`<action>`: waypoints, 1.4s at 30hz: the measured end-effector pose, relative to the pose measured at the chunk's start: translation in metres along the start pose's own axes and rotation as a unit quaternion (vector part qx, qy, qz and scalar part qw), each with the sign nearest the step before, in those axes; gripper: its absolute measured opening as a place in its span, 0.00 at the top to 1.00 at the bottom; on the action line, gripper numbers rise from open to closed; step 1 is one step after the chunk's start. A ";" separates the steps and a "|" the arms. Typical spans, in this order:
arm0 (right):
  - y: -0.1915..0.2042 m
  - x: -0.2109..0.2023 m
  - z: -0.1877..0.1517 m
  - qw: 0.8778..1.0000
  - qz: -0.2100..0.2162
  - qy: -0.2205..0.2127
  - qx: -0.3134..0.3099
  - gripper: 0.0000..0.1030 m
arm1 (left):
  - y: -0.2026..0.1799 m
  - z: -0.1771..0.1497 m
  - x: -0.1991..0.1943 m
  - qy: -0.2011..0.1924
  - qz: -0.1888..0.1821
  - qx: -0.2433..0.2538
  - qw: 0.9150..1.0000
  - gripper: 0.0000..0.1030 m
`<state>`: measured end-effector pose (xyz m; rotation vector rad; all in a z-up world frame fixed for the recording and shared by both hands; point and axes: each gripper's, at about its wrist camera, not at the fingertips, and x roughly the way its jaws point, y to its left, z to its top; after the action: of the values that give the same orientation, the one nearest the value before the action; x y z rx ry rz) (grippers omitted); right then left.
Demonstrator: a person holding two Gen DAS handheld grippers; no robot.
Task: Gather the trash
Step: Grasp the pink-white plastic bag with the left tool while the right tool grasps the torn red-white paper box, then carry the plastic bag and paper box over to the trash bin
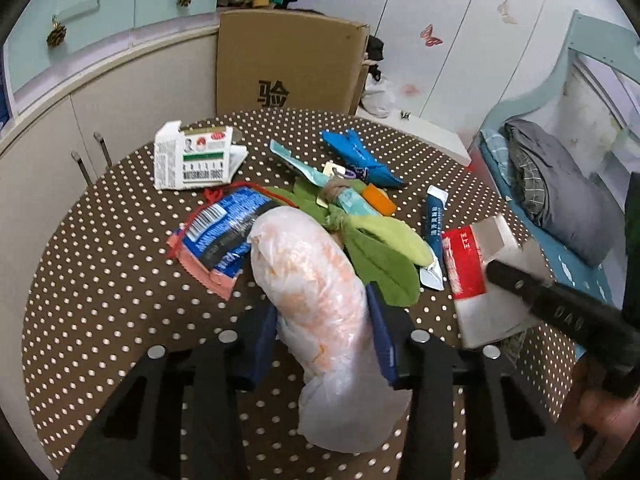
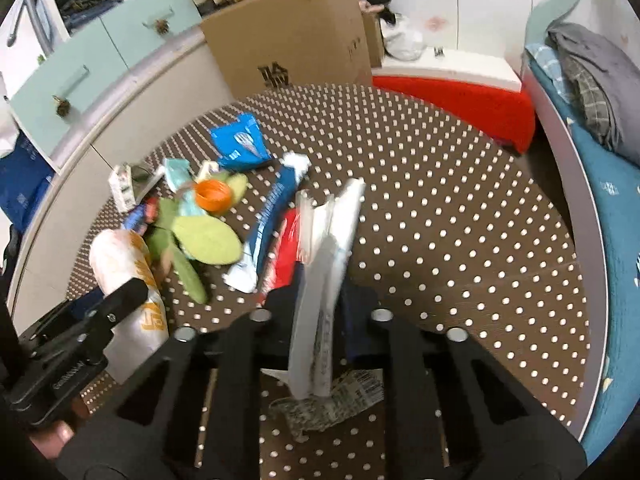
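Observation:
My left gripper (image 1: pixel 324 332) is shut on a pale plastic bag with orange print (image 1: pixel 312 280), its blue pads pressing both sides; the bag's end hangs below the jaws. My right gripper (image 2: pixel 320 312) is shut on a flattened white and red carton (image 2: pixel 336 232), held edge-up just above the table. The carton (image 1: pixel 468 264) also shows at the right of the left wrist view, and the bag (image 2: pixel 120 264) at the left of the right wrist view. Loose trash lies on the round table (image 1: pixel 100 280): a blue barcode wrapper (image 1: pixel 224 232), a white carton (image 1: pixel 192 160), a blue sachet (image 1: pixel 434 232).
A green cloth piece (image 1: pixel 380 256), an orange cap (image 1: pixel 380 198) and a blue packet (image 1: pixel 360 156) lie mid-table. A cardboard box (image 1: pixel 288 60) stands behind the table, cabinets (image 1: pixel 80 120) to the left, a bed (image 1: pixel 560 200) to the right. A red stool with a white top (image 2: pixel 460 92) stands at the far side.

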<state>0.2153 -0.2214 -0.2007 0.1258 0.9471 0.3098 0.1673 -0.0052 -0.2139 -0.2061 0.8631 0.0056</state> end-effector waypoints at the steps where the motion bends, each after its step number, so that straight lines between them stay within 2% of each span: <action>1: -0.001 -0.007 0.000 1.000 0.005 -0.009 0.003 0.90 | 0.001 -0.001 -0.005 -0.004 -0.001 0.003 1.000 0.60; 7: -0.015 -0.048 0.002 0.998 0.026 -0.046 0.020 0.90 | -0.003 -0.001 -0.036 -0.036 -0.016 0.022 0.999 0.60; 14: -0.040 -0.109 0.008 0.993 0.031 -0.105 0.040 0.90 | -0.037 0.015 -0.072 -0.075 -0.061 0.057 0.994 0.60; 21: -0.089 -0.178 0.006 0.983 0.004 -0.171 0.074 0.90 | -0.101 0.033 -0.092 -0.095 -0.122 0.108 0.982 0.60; 27: -0.149 -0.217 -0.013 0.970 -0.046 -0.199 0.128 0.90 | -0.174 0.035 -0.100 -0.094 -0.185 0.166 0.964 0.60; 31: -0.193 -0.220 -0.032 0.964 -0.082 -0.189 0.168 0.90 | -0.231 0.025 -0.092 -0.072 -0.216 0.214 0.950 0.60; 34: -0.228 -0.205 -0.050 0.960 -0.100 -0.163 0.205 0.90 | -0.264 0.015 -0.078 -0.046 -0.231 0.234 0.943 0.60; 42: -0.308 -0.124 -0.108 0.946 -0.126 -0.060 0.293 0.90 | -0.334 -0.016 -0.029 0.025 -0.234 0.293 0.926 0.60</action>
<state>0.1230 -0.5560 -0.2415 0.5576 0.8995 -0.2245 0.1656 -0.3335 -0.1432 0.1570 0.8122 -0.7024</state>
